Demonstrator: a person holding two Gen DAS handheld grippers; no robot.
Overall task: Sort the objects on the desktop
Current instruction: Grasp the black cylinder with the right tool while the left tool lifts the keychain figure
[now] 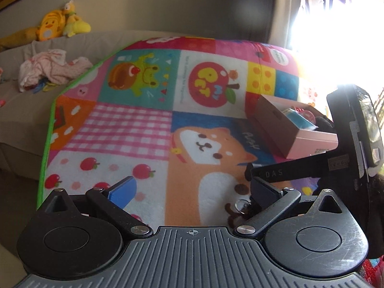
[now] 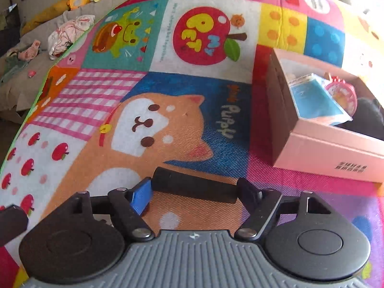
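Two grippers over a cartoon play mat [image 2: 168, 110], right gripper [image 2: 196, 192] with a black cylinder [image 2: 194, 188] lying crosswise between its fingers [image 2: 141, 198], ends touching both pads, left gripper [image 1: 189, 192] spread wide and empty, pink box [image 2: 331, 148] near the right

Home: sofa [image 1: 21, 110], plush toys [image 1: 62, 21]

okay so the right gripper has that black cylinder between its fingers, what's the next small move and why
Probably close the right gripper fully on the black cylinder, then lift. The cylinder lies on the mat crosswise between the jaws, which look near its ends, though firm contact isn't clear. The pink box to the right already holds sorted items, so it likely goes there.
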